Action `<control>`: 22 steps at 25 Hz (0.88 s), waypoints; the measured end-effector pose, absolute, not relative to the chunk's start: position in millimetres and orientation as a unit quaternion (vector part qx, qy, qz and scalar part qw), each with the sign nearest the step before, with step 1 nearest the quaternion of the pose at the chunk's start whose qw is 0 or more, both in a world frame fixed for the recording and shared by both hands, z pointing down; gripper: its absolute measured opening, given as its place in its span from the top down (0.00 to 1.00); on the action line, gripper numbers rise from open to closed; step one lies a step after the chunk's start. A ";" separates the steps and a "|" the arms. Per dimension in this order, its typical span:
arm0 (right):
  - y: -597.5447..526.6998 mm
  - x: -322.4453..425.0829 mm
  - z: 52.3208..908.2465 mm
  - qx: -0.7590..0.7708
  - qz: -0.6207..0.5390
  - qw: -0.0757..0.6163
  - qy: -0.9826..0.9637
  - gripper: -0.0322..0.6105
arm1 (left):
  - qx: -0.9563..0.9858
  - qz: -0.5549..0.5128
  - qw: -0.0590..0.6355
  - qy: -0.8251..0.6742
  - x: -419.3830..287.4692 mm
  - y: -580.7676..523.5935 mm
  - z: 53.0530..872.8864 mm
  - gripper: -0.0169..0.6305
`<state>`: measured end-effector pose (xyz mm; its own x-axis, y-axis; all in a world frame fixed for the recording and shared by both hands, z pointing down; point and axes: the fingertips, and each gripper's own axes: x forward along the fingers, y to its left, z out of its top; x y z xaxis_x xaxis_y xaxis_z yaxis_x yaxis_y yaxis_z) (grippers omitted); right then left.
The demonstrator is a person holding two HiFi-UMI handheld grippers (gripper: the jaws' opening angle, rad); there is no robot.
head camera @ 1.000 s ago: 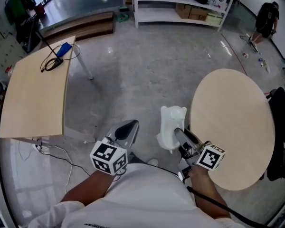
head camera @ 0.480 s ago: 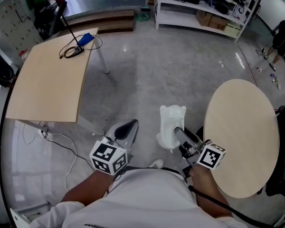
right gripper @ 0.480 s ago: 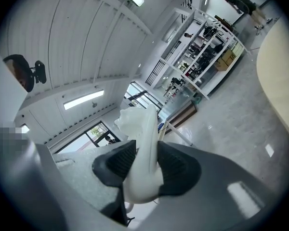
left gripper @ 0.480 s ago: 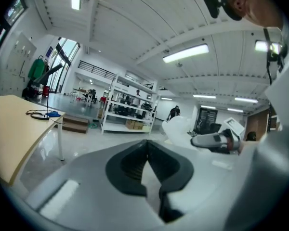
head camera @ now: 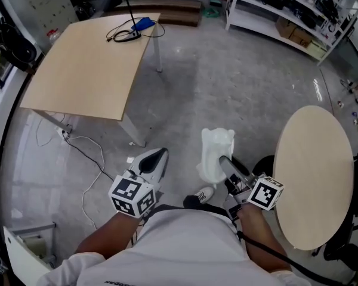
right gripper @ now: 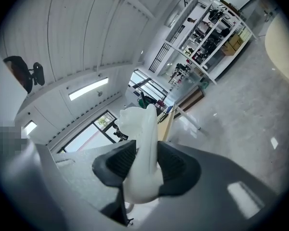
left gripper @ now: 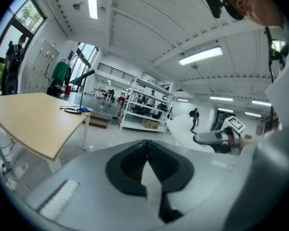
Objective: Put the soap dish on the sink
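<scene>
The soap dish [head camera: 216, 152] is a white moulded piece, held upright over the floor. My right gripper [head camera: 223, 163] is shut on its lower edge. In the right gripper view the soap dish [right gripper: 143, 138] stands between the two dark pads of the right gripper [right gripper: 144, 163], which press on both its sides. My left gripper [head camera: 157, 155] hangs to the left at the same height, shut, with nothing in it. In the left gripper view the left gripper [left gripper: 145, 152] has its tips meeting, and the soap dish [left gripper: 182, 130] shows at the right. No sink is in view.
A rectangular wooden table [head camera: 89, 64] stands at upper left with a black cable and a blue object [head camera: 142, 24] on it. A round wooden table [head camera: 315, 180] is at the right. Metal shelves [head camera: 286, 8] line the back. A white cable [head camera: 92, 159] trails over the grey floor.
The room has slid through the head view: the rectangular table has come closer and moved right, and the round table has shifted right. Both grippers keep their pose, the soap dish still held.
</scene>
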<state>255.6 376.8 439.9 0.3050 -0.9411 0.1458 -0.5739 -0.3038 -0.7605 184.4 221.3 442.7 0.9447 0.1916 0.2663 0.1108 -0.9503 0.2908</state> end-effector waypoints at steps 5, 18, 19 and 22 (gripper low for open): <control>360.3 214.6 437.5 -0.735 -0.315 0.298 0.522 0.73 | 0.977 0.144 0.148 0.053 138.4 209.6 439.2 0.96; 337.8 125.3 439.2 -0.703 -0.330 0.291 0.559 0.73 | 0.979 0.138 0.151 0.006 35.3 199.0 439.5 0.96; 336.2 117.9 439.7 -0.700 -0.330 0.290 0.564 0.73 | 0.979 0.136 0.151 0.001 26.8 198.9 439.3 0.96; 324.8 100.0 438.2 -0.690 -0.331 0.281 0.579 0.73 | 0.979 0.133 0.152 -0.017 2.2 191.8 439.1 0.96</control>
<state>100.0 324.8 438.2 0.1105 -0.9851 0.1319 -0.6136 -0.1720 -0.7707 2.2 191.8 439.1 0.9642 0.0077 0.2649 -0.0727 -0.9535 0.2925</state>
